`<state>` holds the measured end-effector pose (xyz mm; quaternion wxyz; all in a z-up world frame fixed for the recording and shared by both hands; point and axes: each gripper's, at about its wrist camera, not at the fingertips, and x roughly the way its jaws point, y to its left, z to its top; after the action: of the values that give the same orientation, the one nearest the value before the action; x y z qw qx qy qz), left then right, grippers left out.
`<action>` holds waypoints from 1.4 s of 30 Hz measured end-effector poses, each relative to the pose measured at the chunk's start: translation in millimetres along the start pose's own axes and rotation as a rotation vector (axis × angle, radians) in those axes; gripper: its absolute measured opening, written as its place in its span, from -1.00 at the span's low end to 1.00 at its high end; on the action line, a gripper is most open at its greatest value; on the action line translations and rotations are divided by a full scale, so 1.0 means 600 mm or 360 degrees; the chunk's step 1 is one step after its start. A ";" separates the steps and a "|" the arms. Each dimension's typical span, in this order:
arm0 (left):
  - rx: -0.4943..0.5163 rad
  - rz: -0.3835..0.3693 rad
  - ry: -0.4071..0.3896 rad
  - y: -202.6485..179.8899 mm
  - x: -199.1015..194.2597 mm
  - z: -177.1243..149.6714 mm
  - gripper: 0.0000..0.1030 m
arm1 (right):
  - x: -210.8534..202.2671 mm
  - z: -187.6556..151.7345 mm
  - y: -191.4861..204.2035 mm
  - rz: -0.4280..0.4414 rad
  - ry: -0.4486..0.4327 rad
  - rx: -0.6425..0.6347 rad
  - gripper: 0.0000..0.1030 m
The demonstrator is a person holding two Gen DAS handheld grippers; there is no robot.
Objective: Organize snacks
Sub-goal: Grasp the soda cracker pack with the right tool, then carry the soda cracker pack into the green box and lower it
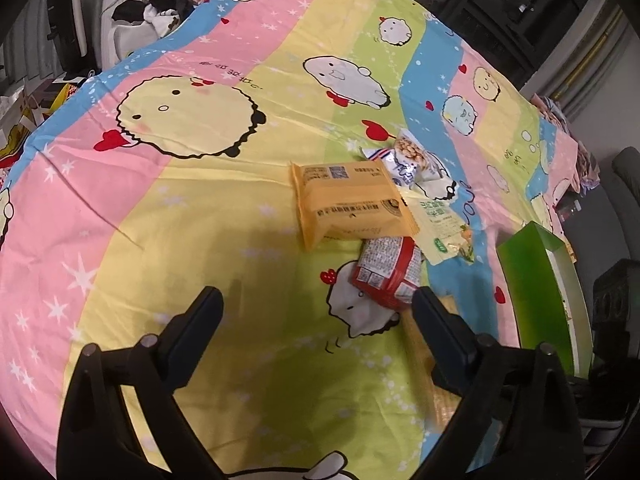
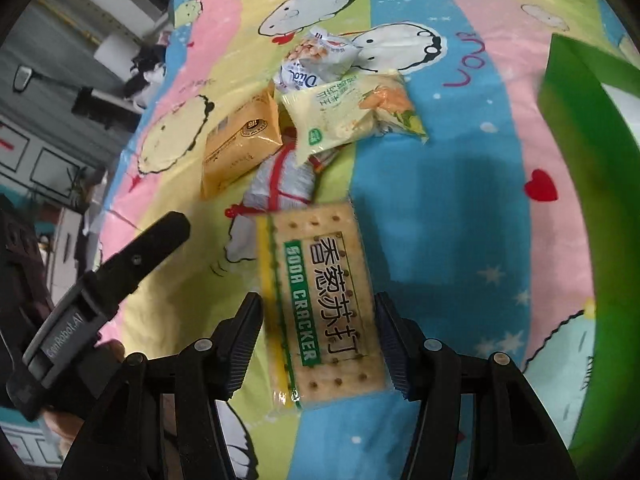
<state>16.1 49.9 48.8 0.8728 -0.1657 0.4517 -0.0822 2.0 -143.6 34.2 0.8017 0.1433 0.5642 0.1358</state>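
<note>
In the left wrist view, the left claw (image 1: 316, 312) stands wide open at the bottom of the frame with nothing between its black fingers, only the pastel cartoon-print bedsheet (image 1: 168, 208) beneath. The loose pile of snacks lies ahead and to the right of it: a red-and-white foil packet (image 1: 388, 272) just beside the right finger, a flat orange wrapped biscuit pack (image 1: 348, 204) above it near frame centre, a pale yellow-green sachet (image 1: 440, 228) to the right, and a white-and-blue nut bag (image 1: 416, 164) furthest up. A glossy green cardboard box (image 1: 536, 292) with an open top stands at the right edge, well apart from this claw. In the right wrist view, the right claw (image 2: 318, 340) grips a clear-wrapped rectangular soda cracker pack (image 2: 320, 304) across its short width, the pack's long axis running up the frame, along the fingers. The green box (image 2: 592, 216) fills the right edge, to the right of the held pack, with blue and pink bedsheet between. The other claw shows at the lower left. Judging by this, the right hand is the nearer to the box, and the coming move is a carry rightward so the pack can drop in lengthwise.
</note>
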 end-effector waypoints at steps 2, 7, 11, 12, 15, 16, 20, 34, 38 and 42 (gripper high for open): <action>0.0022 -0.0010 0.0018 -0.005 0.001 -0.003 0.67 | -0.015 0.002 -0.006 0.0048 -0.0057 0.0012 0.15; 0.0082 -0.0107 0.0088 -0.028 0.003 -0.018 0.29 | -0.069 0.001 -0.038 0.0176 -0.0265 0.0129 0.15; 0.0143 -0.0277 0.0188 -0.060 0.006 -0.039 0.08 | -0.087 -0.002 -0.053 0.0184 -0.0324 0.0154 0.06; 0.0158 -0.0316 0.0216 -0.068 0.007 -0.044 0.04 | -0.085 -0.003 -0.051 0.0201 -0.0315 0.0153 0.02; 0.0209 -0.0384 0.0287 -0.092 0.012 -0.062 -0.12 | -0.070 -0.002 -0.051 0.0274 -0.0257 0.0171 -0.14; 0.0214 -0.0390 0.0310 -0.096 0.016 -0.067 -0.12 | -0.065 -0.002 -0.052 0.0270 -0.0236 0.0173 -0.17; 0.0199 -0.0417 0.0405 -0.107 0.035 -0.081 -0.12 | -0.043 -0.004 -0.053 0.0303 -0.0139 0.0177 -0.20; 0.0275 -0.0342 0.0331 -0.112 0.044 -0.087 -0.24 | 0.012 -0.006 -0.056 0.0230 -0.0039 0.0185 -0.20; 0.0293 -0.0340 0.0298 -0.116 0.041 -0.087 -0.25 | 0.006 -0.008 -0.058 0.0228 -0.0062 0.0194 -0.20; 0.0322 -0.0359 0.0211 -0.124 0.020 -0.079 -0.24 | -0.017 -0.009 -0.044 0.0217 -0.0132 0.0164 -0.20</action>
<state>-15.5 -33.3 41.3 0.8386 -0.1207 0.4762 -0.2354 -5.1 -171.5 31.1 0.8048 0.2278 0.5257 0.1547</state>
